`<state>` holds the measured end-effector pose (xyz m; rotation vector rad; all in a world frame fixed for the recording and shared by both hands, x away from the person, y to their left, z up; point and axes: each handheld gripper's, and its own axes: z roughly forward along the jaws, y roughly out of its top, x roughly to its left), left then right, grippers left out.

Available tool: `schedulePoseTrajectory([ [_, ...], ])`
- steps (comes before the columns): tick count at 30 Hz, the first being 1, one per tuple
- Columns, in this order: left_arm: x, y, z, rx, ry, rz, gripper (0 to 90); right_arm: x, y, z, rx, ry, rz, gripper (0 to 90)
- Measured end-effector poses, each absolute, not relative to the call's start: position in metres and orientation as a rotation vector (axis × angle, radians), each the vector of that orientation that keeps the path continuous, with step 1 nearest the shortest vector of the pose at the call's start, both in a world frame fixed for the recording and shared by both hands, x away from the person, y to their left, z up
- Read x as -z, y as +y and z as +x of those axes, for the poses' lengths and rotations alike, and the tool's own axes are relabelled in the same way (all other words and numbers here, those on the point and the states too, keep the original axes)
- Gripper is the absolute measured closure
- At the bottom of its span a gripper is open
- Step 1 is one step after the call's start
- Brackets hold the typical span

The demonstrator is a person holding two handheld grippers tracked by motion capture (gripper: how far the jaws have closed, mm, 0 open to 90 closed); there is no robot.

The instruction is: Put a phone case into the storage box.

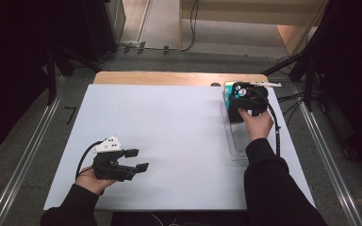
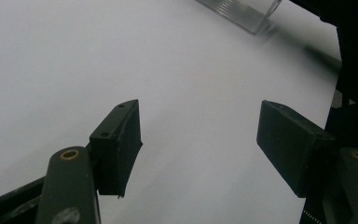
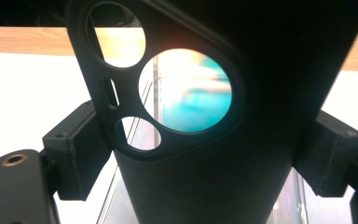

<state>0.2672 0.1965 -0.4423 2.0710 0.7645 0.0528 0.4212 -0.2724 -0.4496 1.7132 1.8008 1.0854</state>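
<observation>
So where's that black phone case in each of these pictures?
High view: the phone case hangs at the right, in the right gripper, over the clear tray.
Left gripper view: I can't find the case here; the tray's corner sits at the top edge.
Right gripper view: the case stands in the centre, pinched between both pads, camera cut-outs facing us.
Shared landmark: the clear tray.

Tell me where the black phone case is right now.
The black phone case sits clamped in the right gripper, at the table's far right in the high view, above the clear tray.
</observation>
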Motion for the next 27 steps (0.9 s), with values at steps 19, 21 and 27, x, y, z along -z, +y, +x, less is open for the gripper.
schedulePoseTrajectory([
  [19,0.442,0.197,0.268,-0.048,0.759,2.070,31.3,0.449,-0.265,0.454,-1.055,1.778,1.726,12.6],
  [21,0.442,0.197,0.268,-0.044,0.756,2.068,31.3,0.447,-0.264,0.456,-1.061,1.775,1.704,12.5],
  [27,0.443,0.196,0.268,-0.040,0.755,2.071,31.3,0.452,-0.264,0.460,-1.068,1.765,1.720,11.9],
])
